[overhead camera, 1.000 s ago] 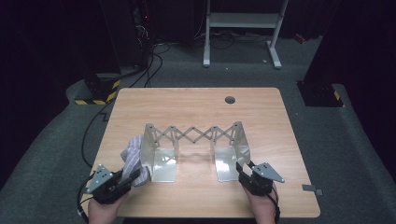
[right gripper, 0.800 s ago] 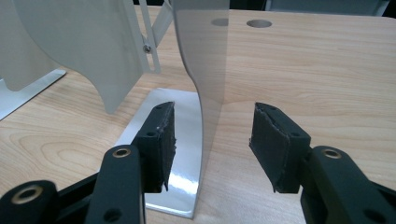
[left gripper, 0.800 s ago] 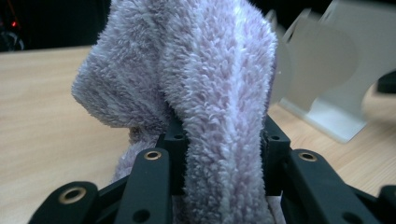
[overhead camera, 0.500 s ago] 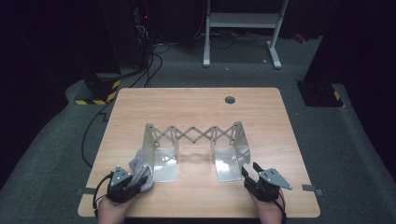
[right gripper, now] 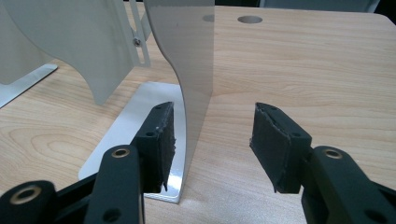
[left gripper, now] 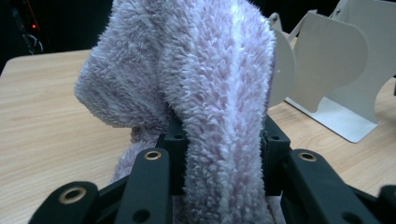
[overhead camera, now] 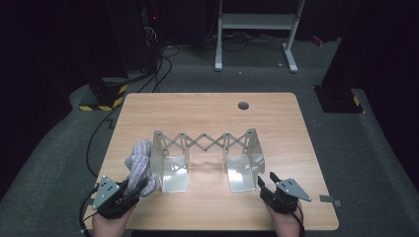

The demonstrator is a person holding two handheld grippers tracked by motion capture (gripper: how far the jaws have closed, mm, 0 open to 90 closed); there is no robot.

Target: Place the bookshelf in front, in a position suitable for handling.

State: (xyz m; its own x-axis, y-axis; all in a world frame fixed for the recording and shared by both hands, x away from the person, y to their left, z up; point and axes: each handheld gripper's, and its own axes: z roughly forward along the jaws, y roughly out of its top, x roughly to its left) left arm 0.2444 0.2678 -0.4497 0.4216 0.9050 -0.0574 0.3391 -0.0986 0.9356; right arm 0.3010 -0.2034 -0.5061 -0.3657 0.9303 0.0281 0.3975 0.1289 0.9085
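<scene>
Holding the fluffy lilac cloth (overhead camera: pixel 139 161) in your left gripper (overhead camera: pixel 141 186), you had it at the lower left of the high view, just beside the left plate of the folding metal rack (overhead camera: pixel 207 148); the jaws were clamped on the cloth, which bulged up between them. Your right gripper (overhead camera: pixel 265 181) sat at the lower right of that frame, at the near edge of the rack's right plate (overhead camera: pixel 242 173). Its jaws had just been opening and stood apart, with the plate's upright edge between them but no pad pressing on it. Judged step: carrying the cloth to the rack while the other hand got ready to steady it. The next move likely called for you to close the right jaws on the plate, or at least brace it, then lift the cloth over the left plate's top edge without pushing the light rack along the wooden table (overhead camera: pixel 207 108). The left gripper view gave the pile of the cloth (left gripper: pixel 196 84) and the grip low in the frame, which the high view blurred; the right gripper view showed the gap between pad (right gripper: pixel 275 140) and plate (right gripper: pixel 194 70), unreadable from above.
</scene>
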